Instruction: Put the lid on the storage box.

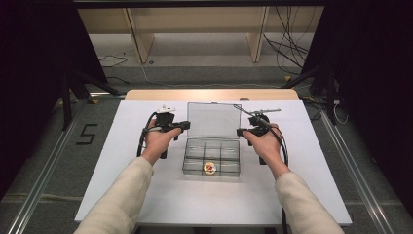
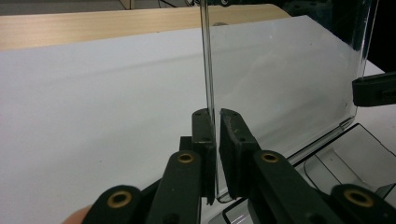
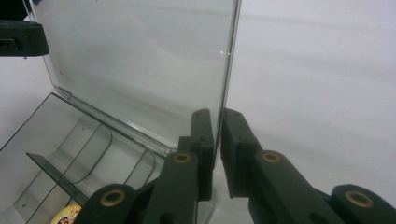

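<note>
**Both grippers pinch the raised lid**

Left gripper (image 1: pixel 186 126) clamps its black jaws on the left side edge of the clear plastic lid (image 1: pixel 213 119), and the right gripper (image 1: pixel 239 131) clamps the lid's right side edge; in each gripper view the thin pane sits squeezed between the pads. Nearest the person, the clear plastic compartment box (image 1: pixel 211 157) rests on the white table (image 1: pixel 122 146), a small round red-and-yellow piece (image 1: pixel 210 168) in its front middle compartment. Behind it the hinged lid stands upright. Beyond the table's wooden far edge (image 1: pixel 209 94) lies grey floor.
</note>
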